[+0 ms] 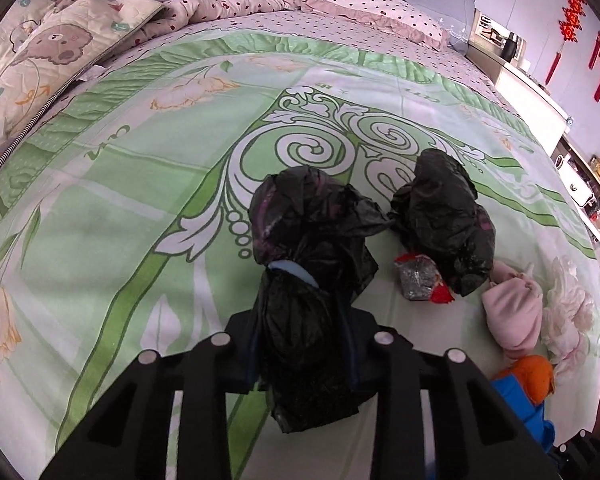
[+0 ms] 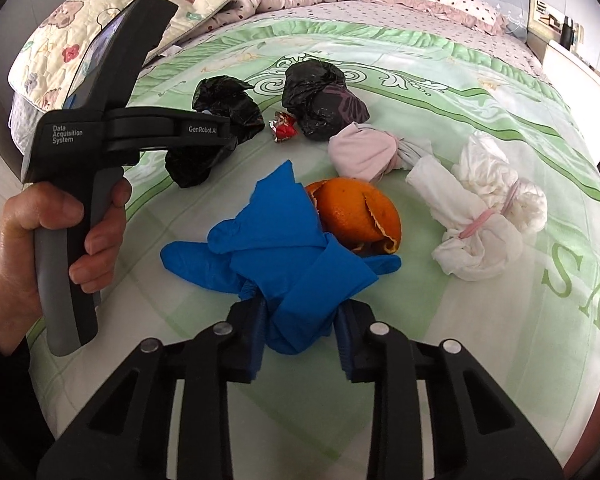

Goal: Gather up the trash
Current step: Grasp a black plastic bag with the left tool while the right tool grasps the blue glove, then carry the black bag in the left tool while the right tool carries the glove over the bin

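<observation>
My left gripper (image 1: 304, 320) is shut on a crumpled black plastic bag (image 1: 308, 240) and holds it just above the green bedspread; it also shows in the right wrist view (image 2: 220, 120). My right gripper (image 2: 300, 320) is shut on a blue glove (image 2: 284, 248). An orange peel (image 2: 360, 212) lies just beyond the glove. A second black bag (image 1: 444, 216) (image 2: 320, 100), a red and silver wrapper (image 1: 420, 280) (image 2: 284, 130), a pink cloth bundle (image 1: 512, 312) (image 2: 364, 152) and a white tissue bundle (image 2: 484, 216) lie on the bed.
The green patterned bedspread (image 1: 140, 184) covers the bed. A folded bear-print quilt (image 1: 40, 64) and pink dotted pillows (image 1: 376, 4) lie at the head. White cabinets (image 1: 532, 96) stand along the right side of the bed.
</observation>
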Motion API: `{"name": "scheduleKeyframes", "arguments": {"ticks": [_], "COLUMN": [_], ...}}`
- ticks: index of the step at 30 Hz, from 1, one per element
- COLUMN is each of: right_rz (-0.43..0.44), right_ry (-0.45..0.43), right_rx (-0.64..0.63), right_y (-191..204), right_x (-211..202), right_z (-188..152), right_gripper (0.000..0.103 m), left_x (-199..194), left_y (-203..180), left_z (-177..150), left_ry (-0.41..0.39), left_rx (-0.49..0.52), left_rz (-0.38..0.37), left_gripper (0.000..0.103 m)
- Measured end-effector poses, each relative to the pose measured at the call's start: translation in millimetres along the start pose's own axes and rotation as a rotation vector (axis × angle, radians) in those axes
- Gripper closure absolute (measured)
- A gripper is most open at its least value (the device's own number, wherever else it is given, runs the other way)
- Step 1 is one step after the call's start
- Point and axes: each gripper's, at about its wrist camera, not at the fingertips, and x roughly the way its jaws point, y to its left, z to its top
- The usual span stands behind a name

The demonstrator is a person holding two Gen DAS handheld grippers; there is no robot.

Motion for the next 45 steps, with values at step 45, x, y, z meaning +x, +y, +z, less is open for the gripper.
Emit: {"name": "scheduleKeyframes", "arguments": {"ticks": [45], "right_rz": [-0.221], "right_ry": [-0.385], "right_rx": [0.259], "right_y": [-132], "right_x": [-295], "right_z": [-49], "right_gripper": [0.087], "left_x": [-205], "left_y": [-147], "left_z": [-24], "left_ry": [-0.226], "left_rx": [0.180], "left_rz": [-0.214], "left_gripper": [0.082]}}
